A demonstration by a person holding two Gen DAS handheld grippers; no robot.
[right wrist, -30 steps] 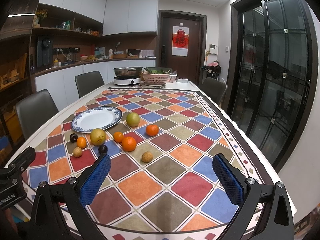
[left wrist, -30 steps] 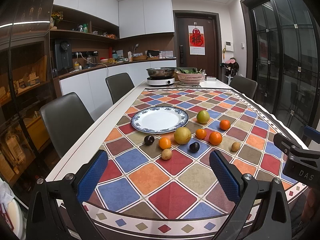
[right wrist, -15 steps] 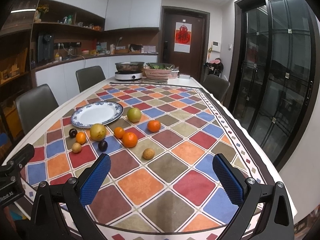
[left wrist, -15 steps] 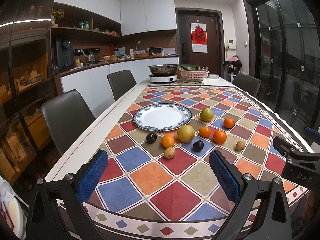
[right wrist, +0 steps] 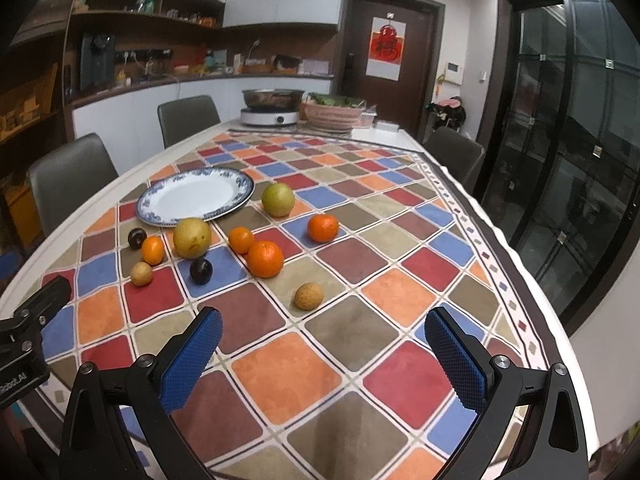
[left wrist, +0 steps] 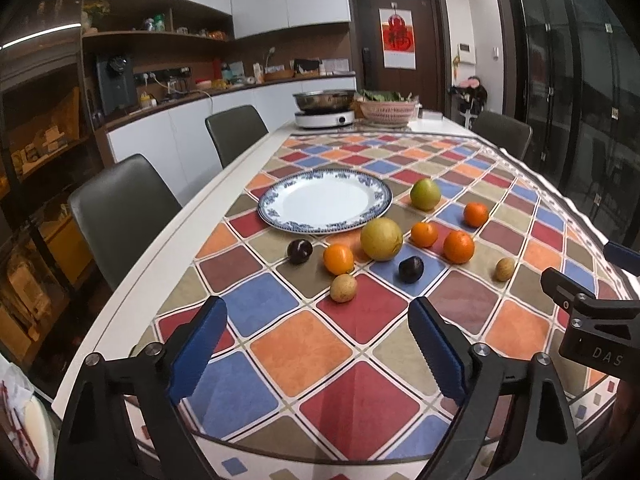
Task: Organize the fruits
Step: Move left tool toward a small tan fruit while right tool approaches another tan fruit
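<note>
Fruit is lying loose on the checked tablecloth (left wrist: 304, 356), none of it on the blue-rimmed plate (left wrist: 325, 201) yet, so I am judging the sorting as not begun. I am holding my left tongs (left wrist: 318, 350) low over the near edge with the blue pads spread wide and nothing between them; my right tongs (right wrist: 324, 354) are likewise gaping and empty, hanging beside them over the cloth.

Both are pointing down the table, I think, so that each camera is taking in the whole scatter before I commit to a piece. The small tan fruit (left wrist: 343, 288) is sitting nearest my left tongs, with an orange (left wrist: 338, 258) just behind it and the big yellow pear-like fruit (left wrist: 381, 238) touching or nearly touching the plate's rim. A second tan fruit (right wrist: 308, 296) is lying apart, closest to my right tongs, so splitting the work by side is looking sensible. Two dark plums (left wrist: 299, 251), three more oranges (right wrist: 265, 258) and a green fruit (right wrist: 278, 199) are making up the rest; all round, so they may be rolling if nudged.

As for writing: I am reading "DAS" on the other tool's body in the left view, "RobotAI", partly cut off, in the right view, and a red Chinese character on the door poster (left wrist: 398, 38).
</note>
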